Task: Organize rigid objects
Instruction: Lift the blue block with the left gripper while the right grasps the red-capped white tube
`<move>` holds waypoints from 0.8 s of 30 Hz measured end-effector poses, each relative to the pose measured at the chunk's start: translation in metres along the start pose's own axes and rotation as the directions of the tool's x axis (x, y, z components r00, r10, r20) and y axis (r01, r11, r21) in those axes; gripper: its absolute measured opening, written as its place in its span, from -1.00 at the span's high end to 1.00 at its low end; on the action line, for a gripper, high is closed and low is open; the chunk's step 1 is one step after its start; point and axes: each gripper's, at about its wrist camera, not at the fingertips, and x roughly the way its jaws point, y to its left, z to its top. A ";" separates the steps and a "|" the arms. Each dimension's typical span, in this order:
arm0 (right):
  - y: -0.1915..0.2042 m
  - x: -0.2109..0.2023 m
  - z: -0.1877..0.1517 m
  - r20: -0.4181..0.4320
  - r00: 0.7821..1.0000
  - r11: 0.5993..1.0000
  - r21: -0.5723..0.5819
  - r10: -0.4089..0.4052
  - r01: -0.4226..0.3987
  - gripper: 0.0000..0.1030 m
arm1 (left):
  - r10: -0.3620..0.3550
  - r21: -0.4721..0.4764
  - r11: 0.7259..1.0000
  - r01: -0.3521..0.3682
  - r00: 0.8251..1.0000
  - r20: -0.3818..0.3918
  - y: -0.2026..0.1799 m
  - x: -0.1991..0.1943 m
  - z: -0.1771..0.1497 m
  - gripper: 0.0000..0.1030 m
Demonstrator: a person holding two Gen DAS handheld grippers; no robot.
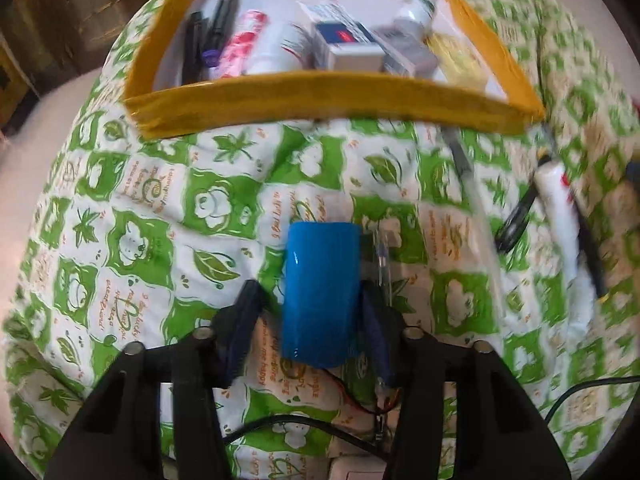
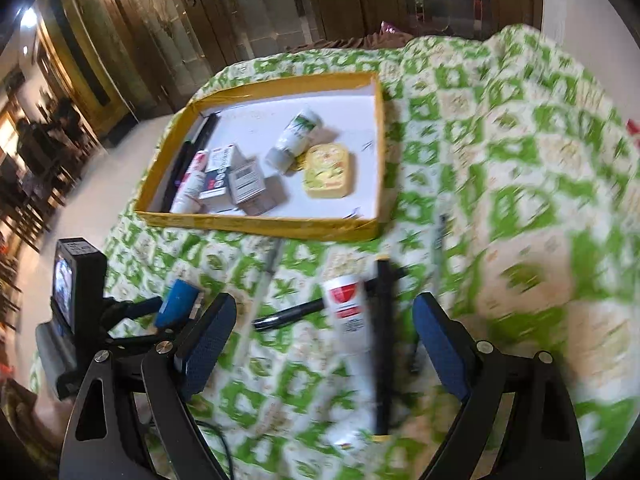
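Observation:
A blue cylinder (image 1: pixel 322 292) lies on the green-and-white bedspread between the fingers of my left gripper (image 1: pixel 311 288). Its right pad touches the cylinder; a thin strip of cloth shows at the left pad, so the gripper is open. The right wrist view shows the same blue cylinder (image 2: pixel 180 304) at the lower left. My right gripper (image 2: pixel 326 300) is open wide above a white tube with a red label (image 2: pixel 348 312) and a black pen (image 2: pixel 384 340). Further back stands a yellow-rimmed tray (image 1: pixel 320 100) (image 2: pixel 260 226) with boxes, tubes, pens and a yellow tin in it.
A clear pen (image 2: pixel 264 280), a black mascara-like stick (image 2: pixel 292 314) and another pen (image 2: pixel 440 236) lie loose on the bedspread in front of the tray. A black cable (image 1: pixel 280 428) runs under the left gripper. The bed's edge and pale floor (image 2: pixel 100 184) are at the left, wooden doors (image 2: pixel 240 12) behind.

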 end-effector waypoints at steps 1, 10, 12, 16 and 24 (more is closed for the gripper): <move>-0.002 0.000 0.001 -0.007 1.000 1.000 -0.005 -0.011 0.011 -0.54 | -0.019 -0.036 0.999 0.019 1.000 0.016 0.007 -0.003 0.001 0.35; 0.016 0.041 -0.011 -0.128 0.992 0.997 -0.083 -0.008 -0.003 0.07 | -0.088 -0.103 0.990 0.094 0.994 0.064 0.025 -0.013 -0.002 0.35; 0.016 0.054 -0.012 -0.158 0.987 0.996 -0.092 -0.035 0.020 0.07 | -0.089 -0.107 0.990 0.095 0.994 0.061 0.022 -0.013 -0.002 0.35; 0.011 0.080 -0.014 -0.228 0.972 0.996 -0.082 -0.061 0.043 0.30 | -0.085 -0.107 0.990 0.090 0.995 0.044 0.027 -0.009 -0.005 0.35; 0.026 0.074 -0.021 -0.187 0.978 0.989 -0.137 -0.087 0.061 0.38 | -0.083 -0.111 0.990 0.085 0.996 0.024 0.023 -0.005 -0.001 0.35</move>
